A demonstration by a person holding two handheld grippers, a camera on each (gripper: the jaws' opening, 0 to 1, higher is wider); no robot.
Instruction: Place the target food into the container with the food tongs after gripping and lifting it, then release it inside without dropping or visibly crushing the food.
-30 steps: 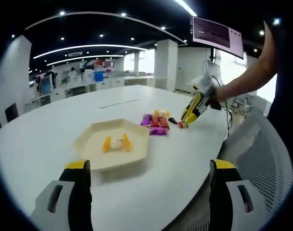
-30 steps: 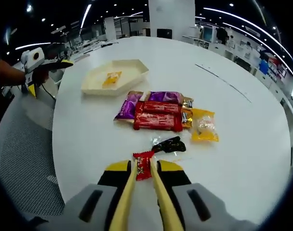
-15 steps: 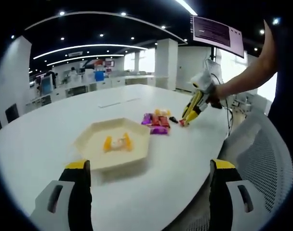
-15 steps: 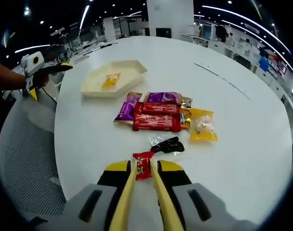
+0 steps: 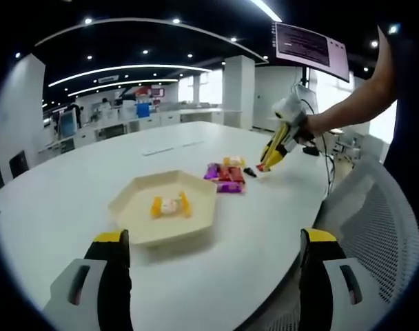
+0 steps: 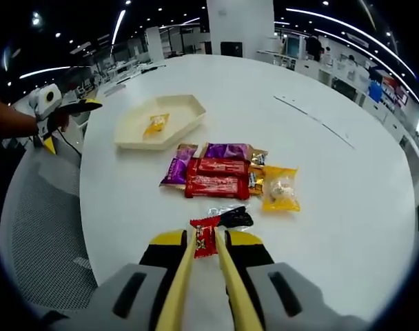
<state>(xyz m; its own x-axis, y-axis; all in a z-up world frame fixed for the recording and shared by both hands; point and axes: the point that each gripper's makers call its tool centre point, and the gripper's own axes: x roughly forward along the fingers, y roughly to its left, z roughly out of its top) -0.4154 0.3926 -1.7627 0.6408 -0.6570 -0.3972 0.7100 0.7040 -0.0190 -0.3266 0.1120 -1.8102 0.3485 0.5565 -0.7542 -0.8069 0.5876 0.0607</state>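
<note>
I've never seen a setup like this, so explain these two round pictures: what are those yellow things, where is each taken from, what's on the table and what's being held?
A person holds a two-jaw claw in each hand, and a fisheye camera rides on each. The left gripper view looks over the white table past its open left claw. The right gripper view looks along the right claw, shut on a small red wrapped candy. On the table lie a cream hexagonal tray holding a yellow snack packet, purple and red snack bars, another yellow packet and a black wrapper.
</note>
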